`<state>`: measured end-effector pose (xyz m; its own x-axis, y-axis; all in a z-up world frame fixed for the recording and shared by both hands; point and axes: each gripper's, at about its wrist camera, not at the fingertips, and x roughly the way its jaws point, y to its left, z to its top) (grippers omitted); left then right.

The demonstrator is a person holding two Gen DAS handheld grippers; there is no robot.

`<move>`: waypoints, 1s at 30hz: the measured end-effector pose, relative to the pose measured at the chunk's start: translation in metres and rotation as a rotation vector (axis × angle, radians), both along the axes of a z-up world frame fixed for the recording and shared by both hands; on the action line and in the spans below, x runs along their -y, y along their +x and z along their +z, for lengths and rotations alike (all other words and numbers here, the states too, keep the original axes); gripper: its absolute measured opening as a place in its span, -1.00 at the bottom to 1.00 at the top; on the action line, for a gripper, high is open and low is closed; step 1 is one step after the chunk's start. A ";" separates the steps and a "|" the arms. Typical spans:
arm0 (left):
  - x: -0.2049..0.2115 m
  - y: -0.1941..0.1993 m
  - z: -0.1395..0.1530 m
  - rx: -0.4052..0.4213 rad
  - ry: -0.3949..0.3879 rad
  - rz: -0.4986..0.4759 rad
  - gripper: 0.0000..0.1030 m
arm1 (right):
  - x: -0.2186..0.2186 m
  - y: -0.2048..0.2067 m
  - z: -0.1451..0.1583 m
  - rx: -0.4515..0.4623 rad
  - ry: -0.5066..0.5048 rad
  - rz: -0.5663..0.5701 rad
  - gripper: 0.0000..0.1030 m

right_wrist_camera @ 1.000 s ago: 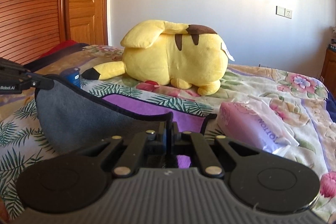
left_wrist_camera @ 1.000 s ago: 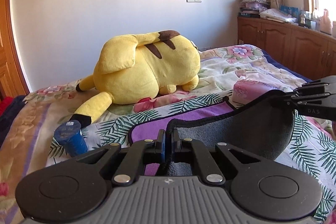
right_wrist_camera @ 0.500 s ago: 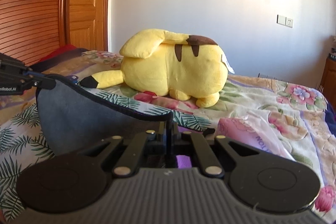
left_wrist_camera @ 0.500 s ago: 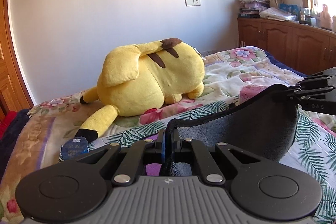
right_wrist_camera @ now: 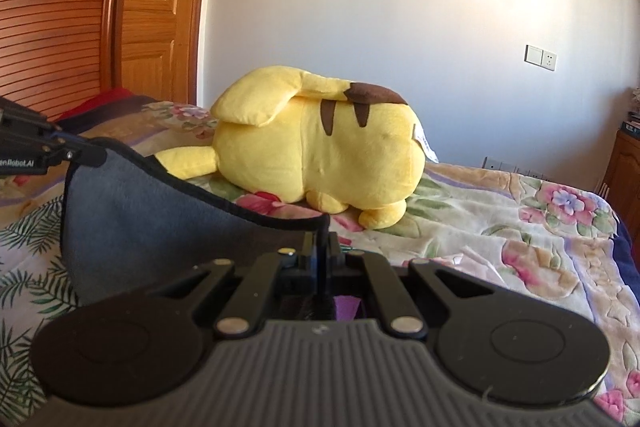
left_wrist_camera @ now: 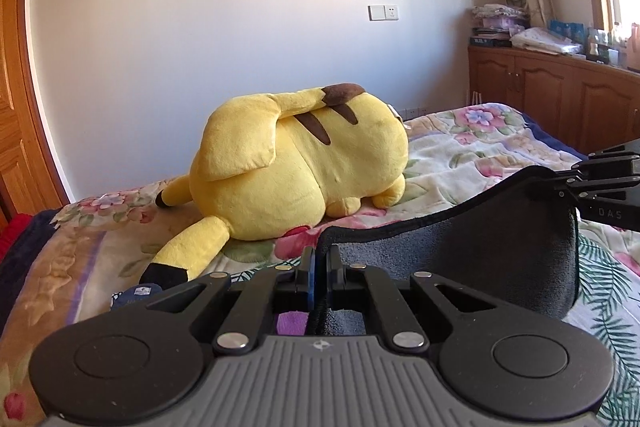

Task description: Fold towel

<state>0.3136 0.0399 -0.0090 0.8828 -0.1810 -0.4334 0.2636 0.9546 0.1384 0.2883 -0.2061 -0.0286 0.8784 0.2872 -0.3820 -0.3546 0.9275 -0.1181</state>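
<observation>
A grey towel (left_wrist_camera: 480, 251) with black edging and a purple underside hangs stretched between both grippers above the bed. My left gripper (left_wrist_camera: 318, 263) is shut on one top corner. My right gripper (right_wrist_camera: 320, 247) is shut on the other top corner. The right gripper also shows at the right edge of the left wrist view (left_wrist_camera: 568, 183), and the left gripper at the left edge of the right wrist view (right_wrist_camera: 76, 155). The towel (right_wrist_camera: 152, 227) sags between them, and its lower part is hidden behind the gripper bodies.
A big yellow plush toy (left_wrist_camera: 300, 163) lies on the floral bedspread (left_wrist_camera: 472, 151) just beyond the towel. A dark blue can (left_wrist_camera: 136, 295) sits near the plush's tail. Wooden cabinets (left_wrist_camera: 560, 99) stand at right, a wooden door (right_wrist_camera: 156, 7) at left.
Both grippers have lifted the towel's edge higher and carried it forward toward the plush toy. The purple side, the blue can and the pink pack have mostly dropped out of sight.
</observation>
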 end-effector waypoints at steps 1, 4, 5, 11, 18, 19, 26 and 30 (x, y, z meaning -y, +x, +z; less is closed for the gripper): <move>0.001 0.003 -0.001 0.002 0.004 0.003 -1.00 | 0.000 0.002 -0.001 0.003 -0.003 -0.004 -0.92; 0.005 0.009 -0.005 0.013 0.022 0.005 -1.00 | -0.002 0.009 -0.003 0.009 -0.012 -0.008 -0.92; 0.005 0.012 -0.006 0.016 0.025 0.007 -1.00 | -0.002 0.012 -0.004 0.009 -0.014 -0.008 -0.92; 0.000 0.033 -0.017 0.021 0.028 0.047 -1.00 | -0.004 0.031 -0.014 0.004 -0.023 -0.021 -0.92; -0.003 0.057 -0.033 0.009 0.026 0.077 -1.00 | -0.003 0.050 -0.027 0.000 -0.018 -0.035 -0.92; -0.003 0.061 -0.035 0.006 0.024 0.079 -1.00 | -0.003 0.052 -0.029 0.001 -0.020 -0.037 -0.92; -0.007 0.081 -0.052 -0.017 0.015 0.097 -1.00 | -0.004 0.071 -0.044 -0.027 -0.019 -0.068 -0.92; -0.009 0.089 -0.065 -0.036 0.029 0.111 -1.00 | -0.008 0.079 -0.055 -0.044 -0.031 -0.073 -0.92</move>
